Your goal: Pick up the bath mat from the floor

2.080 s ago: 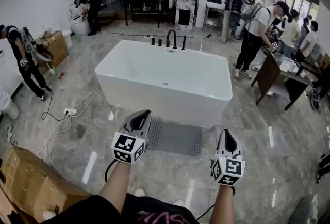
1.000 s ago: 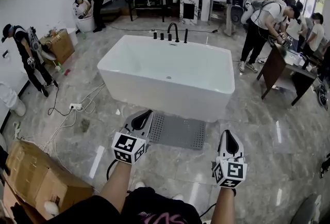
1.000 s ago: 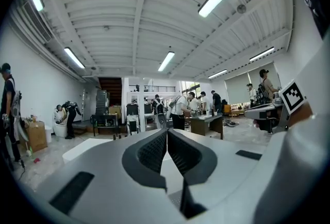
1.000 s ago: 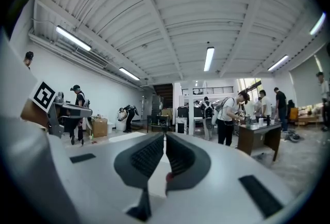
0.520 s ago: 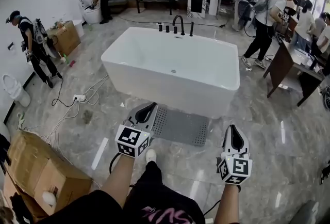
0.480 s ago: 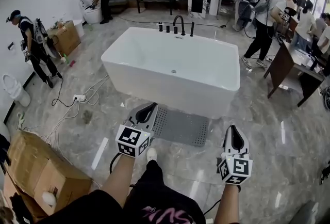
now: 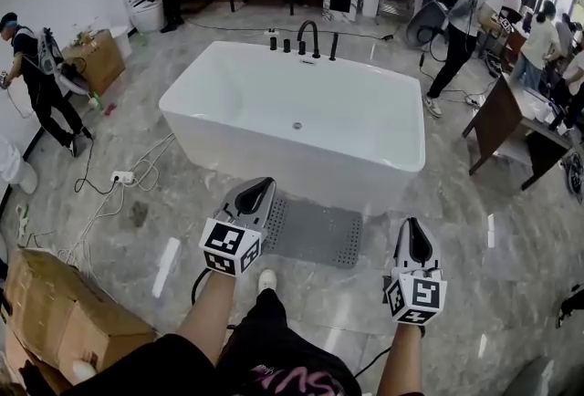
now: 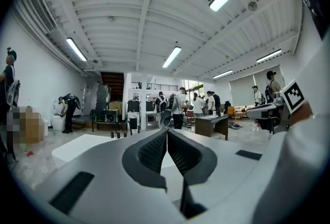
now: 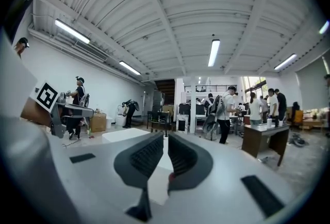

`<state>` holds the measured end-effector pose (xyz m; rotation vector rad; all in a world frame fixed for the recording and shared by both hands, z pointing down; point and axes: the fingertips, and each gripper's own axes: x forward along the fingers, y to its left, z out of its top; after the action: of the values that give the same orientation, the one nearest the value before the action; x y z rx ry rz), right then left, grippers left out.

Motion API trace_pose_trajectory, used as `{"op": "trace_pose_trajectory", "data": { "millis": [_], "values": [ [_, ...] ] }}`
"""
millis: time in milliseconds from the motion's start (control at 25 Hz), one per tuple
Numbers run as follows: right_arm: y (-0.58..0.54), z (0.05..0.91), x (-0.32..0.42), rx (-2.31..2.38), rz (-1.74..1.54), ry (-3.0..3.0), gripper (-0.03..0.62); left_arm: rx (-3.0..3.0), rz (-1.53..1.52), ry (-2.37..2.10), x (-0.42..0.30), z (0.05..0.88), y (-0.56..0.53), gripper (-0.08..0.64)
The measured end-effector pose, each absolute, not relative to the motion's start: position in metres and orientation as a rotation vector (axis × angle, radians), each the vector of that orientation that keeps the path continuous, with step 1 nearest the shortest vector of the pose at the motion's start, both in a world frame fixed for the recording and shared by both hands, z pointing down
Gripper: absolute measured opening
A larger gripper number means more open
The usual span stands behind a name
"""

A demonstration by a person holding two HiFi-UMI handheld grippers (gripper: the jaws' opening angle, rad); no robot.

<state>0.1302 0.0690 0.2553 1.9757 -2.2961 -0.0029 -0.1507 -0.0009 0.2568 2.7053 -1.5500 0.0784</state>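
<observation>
Short of the bath mat (image 7: 315, 233), pink lettering (image 7: 294, 382) blurs.

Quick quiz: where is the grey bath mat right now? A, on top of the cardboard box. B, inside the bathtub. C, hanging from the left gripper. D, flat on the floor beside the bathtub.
D: in the head view the bath mat lies flat on the floor, along the near side of the white bathtub.

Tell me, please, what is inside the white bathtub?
Only a small round drain fitting shows on the floor of the white bathtub; its near inner wall is hidden behind the front rim.
</observation>
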Motion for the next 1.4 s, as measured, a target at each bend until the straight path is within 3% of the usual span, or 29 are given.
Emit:
{"op": "trace_pose_trajectory", "data": {
  "millis": [680, 1400],
  "values": [
    [-0.081, 0.272, 0.072, 2.015, 0.03, -2.124, 0.023, 2.698, 0.138, -1.359, -0.196, 0.305, -0.172, 0.009],
    [-0.127, 0.285, 0.156, 1.976, 0.107, -2.184, 0.023, 2.66, 0.204, -1.445, -0.142, 0.311, -0.2, 0.009]
  ]
}}
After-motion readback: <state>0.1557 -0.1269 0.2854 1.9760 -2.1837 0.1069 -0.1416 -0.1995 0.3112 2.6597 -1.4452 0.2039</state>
